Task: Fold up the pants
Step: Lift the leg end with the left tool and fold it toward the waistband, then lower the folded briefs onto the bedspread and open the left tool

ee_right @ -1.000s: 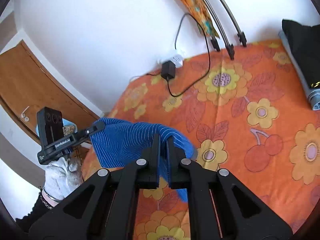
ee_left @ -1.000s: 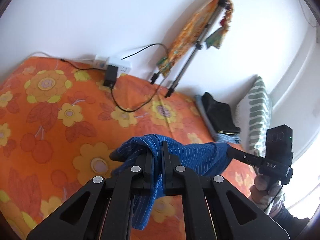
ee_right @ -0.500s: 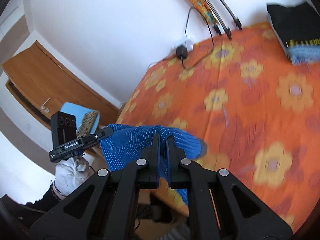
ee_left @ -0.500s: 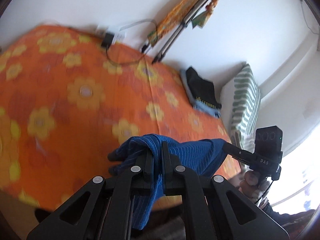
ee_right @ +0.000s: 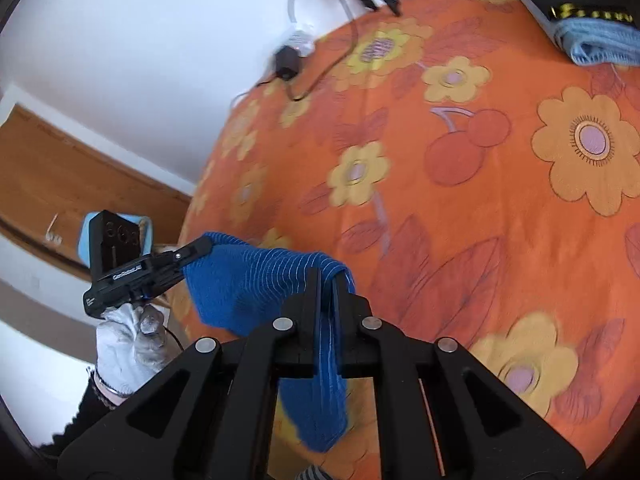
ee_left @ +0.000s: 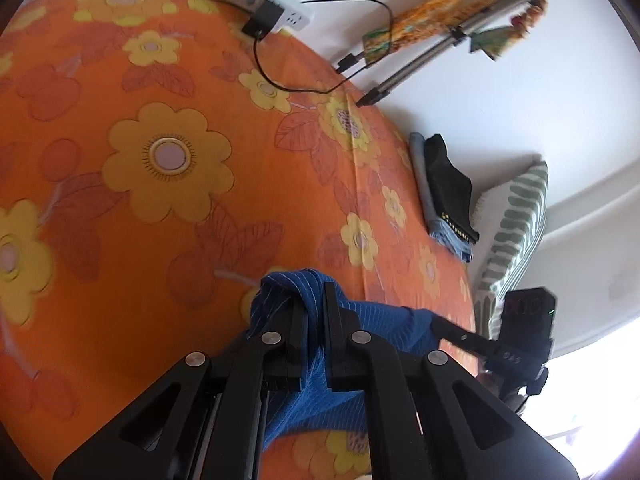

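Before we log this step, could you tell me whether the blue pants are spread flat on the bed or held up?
Held up: the blue pants stretch between the left gripper and right gripper, hanging above the orange bedspread.

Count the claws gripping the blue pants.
2. The left claw pinches one end of the blue pants; the right claw pinches the other end.

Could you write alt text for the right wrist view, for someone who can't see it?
A black two-finger gripper is clamped on blue striped pants held above a bed with an orange flowered sheet. At left, a second gripper in a white-gloved hand holds the other end of the pants.
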`<state>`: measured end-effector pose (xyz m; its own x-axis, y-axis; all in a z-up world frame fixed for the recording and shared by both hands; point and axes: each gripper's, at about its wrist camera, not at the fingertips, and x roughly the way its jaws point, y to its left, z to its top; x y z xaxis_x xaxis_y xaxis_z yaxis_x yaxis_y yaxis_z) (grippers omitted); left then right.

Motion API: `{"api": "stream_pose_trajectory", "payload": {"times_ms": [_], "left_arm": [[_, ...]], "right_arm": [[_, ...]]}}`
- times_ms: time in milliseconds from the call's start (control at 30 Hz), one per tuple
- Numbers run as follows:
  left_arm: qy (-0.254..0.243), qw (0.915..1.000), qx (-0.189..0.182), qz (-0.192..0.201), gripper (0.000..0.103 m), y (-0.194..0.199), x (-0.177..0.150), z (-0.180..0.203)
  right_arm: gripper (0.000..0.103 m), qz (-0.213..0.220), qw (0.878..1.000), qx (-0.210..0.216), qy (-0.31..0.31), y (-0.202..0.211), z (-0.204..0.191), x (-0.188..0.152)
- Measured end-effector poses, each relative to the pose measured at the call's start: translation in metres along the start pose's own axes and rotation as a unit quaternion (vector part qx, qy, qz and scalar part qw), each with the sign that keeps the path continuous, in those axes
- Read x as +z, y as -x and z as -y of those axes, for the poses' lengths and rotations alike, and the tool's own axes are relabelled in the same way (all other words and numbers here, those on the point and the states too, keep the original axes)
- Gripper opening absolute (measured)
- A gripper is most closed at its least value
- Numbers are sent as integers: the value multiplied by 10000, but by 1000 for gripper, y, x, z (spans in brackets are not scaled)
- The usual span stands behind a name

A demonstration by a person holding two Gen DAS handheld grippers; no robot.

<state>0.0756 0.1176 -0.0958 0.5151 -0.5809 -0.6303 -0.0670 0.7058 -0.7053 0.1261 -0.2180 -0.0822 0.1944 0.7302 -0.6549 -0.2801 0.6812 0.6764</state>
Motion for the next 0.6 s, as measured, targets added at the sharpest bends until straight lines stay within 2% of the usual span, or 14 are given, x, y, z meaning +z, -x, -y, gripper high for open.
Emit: {"api": "stream_pose_trajectory", "payload": {"times_ms": [100, 200, 367, 467, 600], "left_arm": [[-4, 10000, 18, -16, 4, -8, 11, -1], [-268, 9994, 182, 75, 4, -12, 18, 2], [-694, 9941, 788, 277, 4, -22, 22, 3], [-800, 9921, 904, 336, 4, -20, 22, 4], [-1550, 9796, 1121, 609, 7, -4, 16, 31]], "right_arm": [[6, -7, 9998, -30, -190, -9, 15, 9], [6, -40, 9996, -47, -286, -15, 25, 12], [6, -106, 9993, -98, -344, -24, 32, 15], [6, -139, 9992, -19, -372, -26, 33, 15], [6, -100, 9997, -123, -166, -23, 27, 13]]}}
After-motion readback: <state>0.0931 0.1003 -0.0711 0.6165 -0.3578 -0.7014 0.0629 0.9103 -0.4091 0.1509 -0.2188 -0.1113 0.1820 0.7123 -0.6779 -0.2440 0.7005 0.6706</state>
